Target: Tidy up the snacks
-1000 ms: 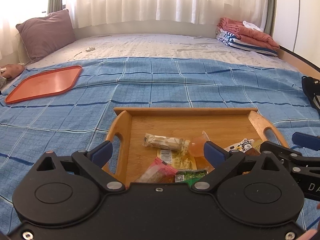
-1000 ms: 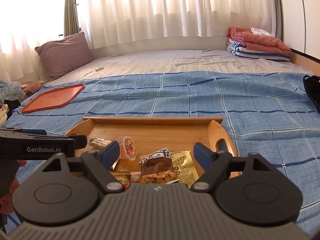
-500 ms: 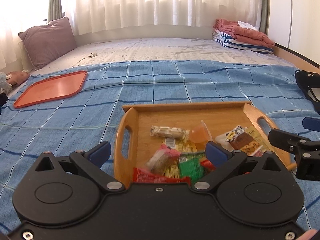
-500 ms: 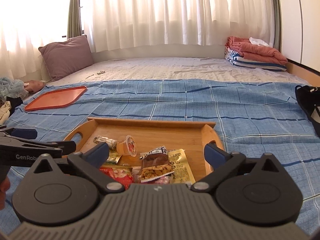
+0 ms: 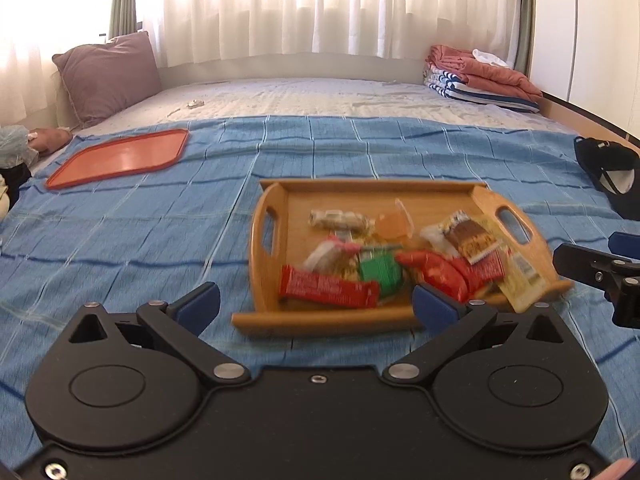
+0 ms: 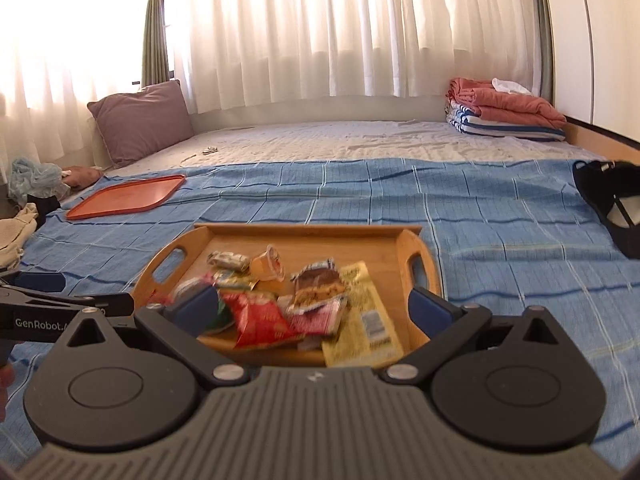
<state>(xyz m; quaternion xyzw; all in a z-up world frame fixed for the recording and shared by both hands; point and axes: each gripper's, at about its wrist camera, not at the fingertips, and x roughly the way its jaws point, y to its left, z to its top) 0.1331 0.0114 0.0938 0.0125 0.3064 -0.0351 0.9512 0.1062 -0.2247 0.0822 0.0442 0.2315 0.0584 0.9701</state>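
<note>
A wooden tray (image 5: 264, 240) with handle cut-outs lies on the blue blanket, holding a loose heap of snacks. Among them are a red bar (image 5: 326, 290), a green packet (image 5: 380, 272), an orange jelly cup (image 5: 394, 226) and a yellow packet (image 5: 520, 276). My left gripper (image 5: 316, 306) is open just short of the tray's near rim, holding nothing. My right gripper (image 6: 314, 308) is also wide open over the tray's (image 6: 304, 230) near edge, above a red packet (image 6: 260, 316) and the yellow packet (image 6: 366, 316), touching neither. Each gripper shows at the edge of the other's view.
An orange-red flat tray (image 5: 124, 158) lies on the blanket at the far left. A purple pillow (image 5: 106, 76) leans at the back left and folded blankets (image 5: 480, 76) are stacked at the back right. A black cap (image 5: 612, 176) lies at the right edge.
Both grippers have drawn back from the wooden tray, so the whole tray and more snacks now show. The right gripper's jaws have spread wider.
</note>
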